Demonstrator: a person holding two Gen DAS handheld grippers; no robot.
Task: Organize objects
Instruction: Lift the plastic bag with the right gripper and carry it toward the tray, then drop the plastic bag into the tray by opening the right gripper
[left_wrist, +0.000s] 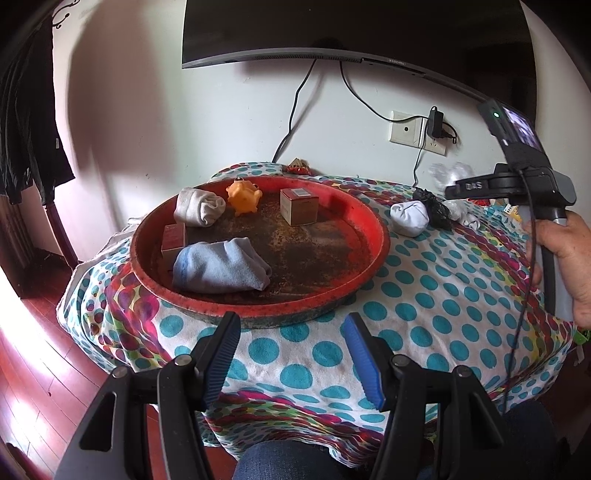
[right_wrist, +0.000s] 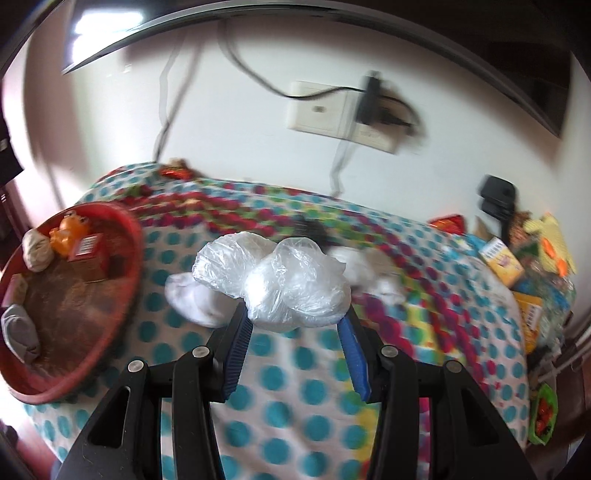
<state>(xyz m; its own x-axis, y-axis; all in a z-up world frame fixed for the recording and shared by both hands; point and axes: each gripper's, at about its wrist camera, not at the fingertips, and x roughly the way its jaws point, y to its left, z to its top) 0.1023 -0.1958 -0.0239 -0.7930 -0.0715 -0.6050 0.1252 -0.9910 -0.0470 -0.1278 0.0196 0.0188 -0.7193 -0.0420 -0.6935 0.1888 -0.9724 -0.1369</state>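
Observation:
A round red tray (left_wrist: 373, 229) sits on the dotted tablecloth and holds a blue-grey sock (left_wrist: 221, 267), a beige sock roll (left_wrist: 197, 206), an orange toy (left_wrist: 243, 194) and two small boxes (left_wrist: 298, 206). My left gripper (left_wrist: 291, 332) hovers open just in front of the tray's near rim, nothing between its fingers. My right gripper (right_wrist: 295, 317) is shut on a crumpled clear plastic bag (right_wrist: 280, 280), held above the cloth to the right of the tray (right_wrist: 129, 295). A white sock ball (left_wrist: 408, 218) and black bag (left_wrist: 436, 206) lie right of the tray.
A wall with a socket plate (right_wrist: 321, 110), cables and a mounted screen stands behind the table. Snack packets and boxes (right_wrist: 502, 260) crowd the table's right end. A hand (left_wrist: 569, 254) holds the right gripper's handle. Red wood floor lies to the left.

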